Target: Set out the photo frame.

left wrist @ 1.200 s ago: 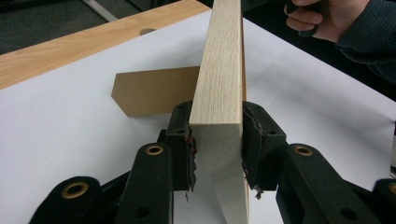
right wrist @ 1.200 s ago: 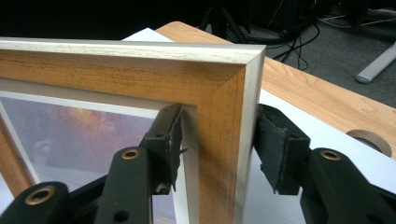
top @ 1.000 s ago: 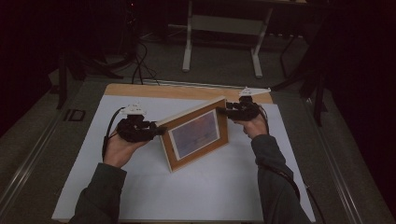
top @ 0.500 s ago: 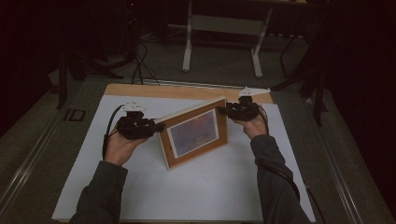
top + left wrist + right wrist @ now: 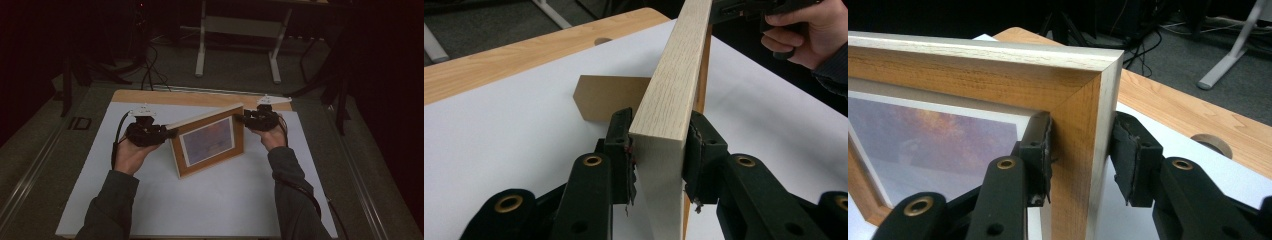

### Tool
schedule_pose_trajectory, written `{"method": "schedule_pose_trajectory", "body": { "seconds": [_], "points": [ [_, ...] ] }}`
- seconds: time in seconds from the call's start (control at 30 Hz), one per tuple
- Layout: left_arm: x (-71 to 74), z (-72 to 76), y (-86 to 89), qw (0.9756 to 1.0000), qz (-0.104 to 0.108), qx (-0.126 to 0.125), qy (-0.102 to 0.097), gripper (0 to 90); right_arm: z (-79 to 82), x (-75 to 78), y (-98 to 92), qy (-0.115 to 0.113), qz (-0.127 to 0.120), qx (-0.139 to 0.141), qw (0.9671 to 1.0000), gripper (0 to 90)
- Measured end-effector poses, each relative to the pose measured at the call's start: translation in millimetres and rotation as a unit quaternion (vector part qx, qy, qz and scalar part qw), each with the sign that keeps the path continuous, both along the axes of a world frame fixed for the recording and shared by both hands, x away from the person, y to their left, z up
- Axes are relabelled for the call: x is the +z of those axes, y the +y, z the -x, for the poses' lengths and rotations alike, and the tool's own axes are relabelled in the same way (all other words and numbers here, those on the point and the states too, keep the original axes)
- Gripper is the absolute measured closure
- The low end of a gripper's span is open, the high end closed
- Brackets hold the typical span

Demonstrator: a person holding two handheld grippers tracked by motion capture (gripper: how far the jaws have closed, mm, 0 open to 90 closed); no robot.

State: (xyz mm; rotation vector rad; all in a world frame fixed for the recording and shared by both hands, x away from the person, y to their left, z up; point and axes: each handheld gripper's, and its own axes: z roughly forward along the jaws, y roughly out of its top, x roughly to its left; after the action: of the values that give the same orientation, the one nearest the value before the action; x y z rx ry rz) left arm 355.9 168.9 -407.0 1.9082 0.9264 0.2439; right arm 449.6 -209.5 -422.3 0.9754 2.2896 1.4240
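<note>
- The left gripper (image 5: 167, 133) holds the picture frame (image 5: 210, 141) by its left edge; in the left gripper view the jaws sit on either face of the pale wooden edge (image 5: 674, 100), the right pad against it and the left pad touching or very nearly so, and they have just been closing a little further on the wood.
- The right gripper (image 5: 241, 119) takes the frame's top right corner (image 5: 1083, 100); in the right gripper view the left pad lies on the front face while the right pad stands a little off the outer edge, so this reads as a loose straddle, the jaws having just closed somewhat around the corner.
- The frame stands upright on its lower edge near the middle of the desk (image 5: 200, 210), tilted back, its picture facing the person, with a brown easel leg (image 5: 609, 97) lying out behind it.
- To do the step well, the person would likely firm up the right grip before any lift, so the frame does not pivot on the left gripper alone.
- Both hands should move together and level, or the corner could twist out.
- The easel leg probably wants watching, since it may drag on the sheet.
- The desk is wooden and covered by a white sheet, bare wood showing along the far edge (image 5: 200, 97).
- The room beyond is dark, with cables (image 5: 150, 75) on the floor and a pale stand (image 5: 237, 47).
</note>
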Motion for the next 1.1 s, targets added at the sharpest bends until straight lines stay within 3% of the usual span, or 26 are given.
{"method": "schedule_pose_trajectory", "body": {
  "seconds": [0.63,1.1],
  "points": [
    [0.8,-16.6,-5.9,1.0,0.005,0.008,0.003,65.2,15.7,2.5,-5.7,-0.021,0.007,-0.044,0.9988,61.6],
    [0.6,-26.6,-13.2,0.9999,0.006,0.014,-0.008,62.2,21.6,-0.6,-12.0,-0.019,-0.001,-0.067,0.9976,61.4]
  ]
}}
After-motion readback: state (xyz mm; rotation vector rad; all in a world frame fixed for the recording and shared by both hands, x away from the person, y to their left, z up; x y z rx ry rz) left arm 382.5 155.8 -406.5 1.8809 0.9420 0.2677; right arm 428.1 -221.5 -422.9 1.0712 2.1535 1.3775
